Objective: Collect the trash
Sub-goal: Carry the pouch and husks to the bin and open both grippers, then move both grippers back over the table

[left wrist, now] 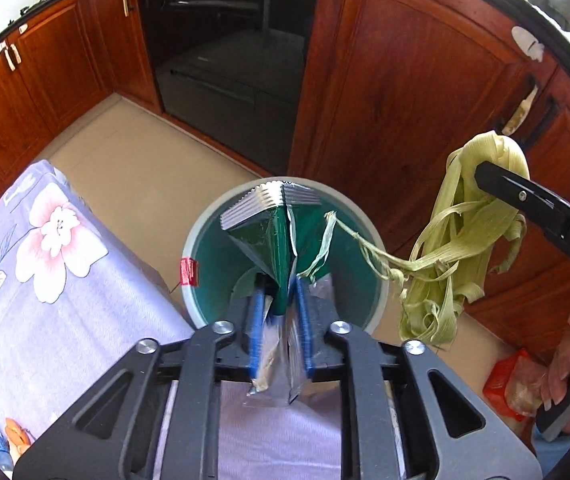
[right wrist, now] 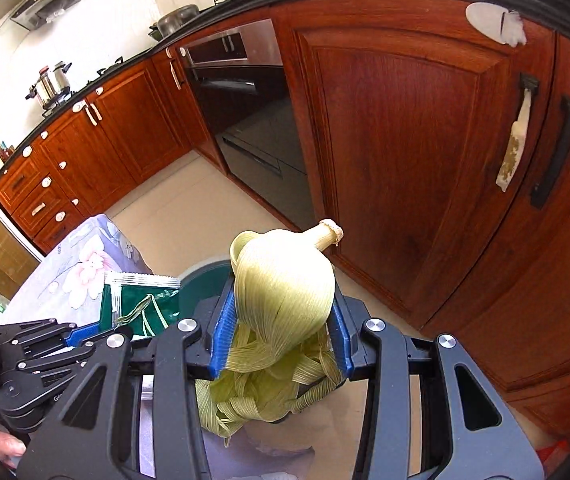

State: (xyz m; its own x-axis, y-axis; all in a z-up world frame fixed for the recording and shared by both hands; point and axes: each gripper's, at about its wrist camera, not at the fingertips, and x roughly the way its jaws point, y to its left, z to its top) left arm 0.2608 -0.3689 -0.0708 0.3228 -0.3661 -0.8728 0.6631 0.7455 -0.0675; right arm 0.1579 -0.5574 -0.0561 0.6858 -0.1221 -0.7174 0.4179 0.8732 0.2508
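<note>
- Left wrist view: the left gripper [left wrist: 279, 322] has its blue pads [left wrist: 253, 320] drawn close together, clamped on a green foil packet [left wrist: 273, 246] with a crimped silver top edge.
- The packet stands up from between the pads, its torn silver lower end hanging back behind them toward the camera.
- The packet hangs directly over the mouth of a round bin [left wrist: 381, 280] with a pale rim and dark green inside, which sits on the beige floor [left wrist: 141, 172].
- A small red tag [left wrist: 188, 272] sits on the bin's left rim.
- To the right, the right gripper [left wrist: 485, 178] comes in as a black finger pressed into a bundle of pale green corn husk [left wrist: 465, 240]; loose strips dangle below it and one thin strand reaches left across to the packet.
- A table with a floral lilac cloth [left wrist: 45, 280] lies left of the bin; a red bag [left wrist: 513, 384] lies on the floor at lower right.

- Right wrist view: the right gripper [right wrist: 283, 332] stands moderately wide apart, its blue pads [right wrist: 225, 328] pressed against either side of the corn husk [right wrist: 285, 292], which fills the gap.
- The husk's stub stem [right wrist: 327, 234] points up and right; shredded strips spill down below the pads.
- At left the left gripper [right wrist: 81, 336] holds the green foil packet [right wrist: 137, 304], beside the dark bin rim [right wrist: 201, 276].
- Red-brown wooden cabinets [right wrist: 397, 152] and a black oven [right wrist: 253, 120] stand behind.
</note>
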